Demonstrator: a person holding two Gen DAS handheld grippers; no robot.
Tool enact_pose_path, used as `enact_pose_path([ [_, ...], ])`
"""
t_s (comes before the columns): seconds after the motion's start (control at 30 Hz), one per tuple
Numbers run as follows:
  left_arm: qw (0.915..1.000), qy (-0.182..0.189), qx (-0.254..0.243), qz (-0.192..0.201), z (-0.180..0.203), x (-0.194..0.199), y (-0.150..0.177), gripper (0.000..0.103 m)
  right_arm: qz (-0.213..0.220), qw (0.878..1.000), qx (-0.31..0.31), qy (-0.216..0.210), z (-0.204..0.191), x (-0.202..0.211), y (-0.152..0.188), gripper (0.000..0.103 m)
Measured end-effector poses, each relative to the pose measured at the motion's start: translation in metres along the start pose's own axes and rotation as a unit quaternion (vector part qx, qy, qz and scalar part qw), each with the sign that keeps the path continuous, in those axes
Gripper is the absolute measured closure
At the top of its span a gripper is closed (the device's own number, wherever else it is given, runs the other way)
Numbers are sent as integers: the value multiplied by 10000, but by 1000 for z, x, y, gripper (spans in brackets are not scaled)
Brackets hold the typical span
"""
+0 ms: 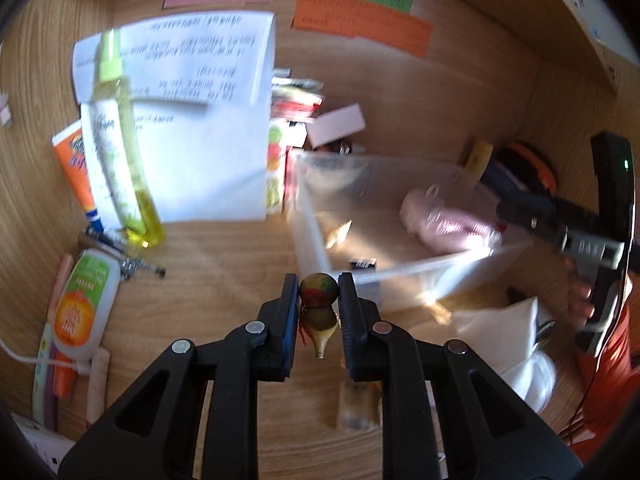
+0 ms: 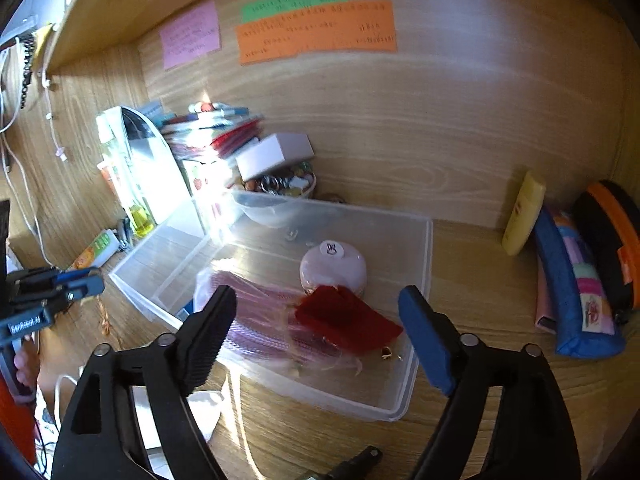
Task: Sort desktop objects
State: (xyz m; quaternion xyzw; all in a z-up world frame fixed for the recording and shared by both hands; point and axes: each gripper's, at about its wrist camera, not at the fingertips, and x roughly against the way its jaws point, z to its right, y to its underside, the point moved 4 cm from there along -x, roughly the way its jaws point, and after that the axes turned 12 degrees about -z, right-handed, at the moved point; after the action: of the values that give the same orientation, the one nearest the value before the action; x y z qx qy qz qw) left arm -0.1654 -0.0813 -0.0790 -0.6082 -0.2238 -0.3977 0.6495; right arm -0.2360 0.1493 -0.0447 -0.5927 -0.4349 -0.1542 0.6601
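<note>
Clamping a small gourd charm (image 1: 318, 302), the left tongs (image 1: 319, 300) likely needed to reach the clear box (image 2: 416, 376); right tongs (image 2: 316, 326) stood apart, empty.

Left gripper (image 1: 319, 304): jaws clamped tight on a small gourd-shaped trinket (image 1: 318, 300), angled downward. Right gripper (image 2: 316, 332): jaws spread wide, nothing between the pads, angled downward.

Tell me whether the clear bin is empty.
Not empty: the bin holds a red cloth, a pink round case and pink packets.
</note>
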Motion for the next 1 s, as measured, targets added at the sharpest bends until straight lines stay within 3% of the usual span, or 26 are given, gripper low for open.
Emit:
enact_pose_path([
  [0.27,9991,388,-107,117,16,0,-30,85,-20,9993,-258,-273,9,6,1,19],
  [0.6,9978,21,-530,-387,31,-40,-33,85,-26,9984,-361,-428,12,9,2,19],
  [0.73,9968,-135,-665,-417,33,-43,-30,85,-83,9990,-225,-381,8,6,3,19],
  [0.8,9965,-137,-691,-445,34,-44,-31,82,-111,9991,-176,-360,6,4,3,19],
  [0.87,9967,-145,-672,-431,33,-42,-31,73,-152,9992,-135,-354,3,2,4,19],
  [1.0,9974,-181,-627,-290,31,-31,-31,68,-220,9991,-95,-344,2,0,5,19],
])
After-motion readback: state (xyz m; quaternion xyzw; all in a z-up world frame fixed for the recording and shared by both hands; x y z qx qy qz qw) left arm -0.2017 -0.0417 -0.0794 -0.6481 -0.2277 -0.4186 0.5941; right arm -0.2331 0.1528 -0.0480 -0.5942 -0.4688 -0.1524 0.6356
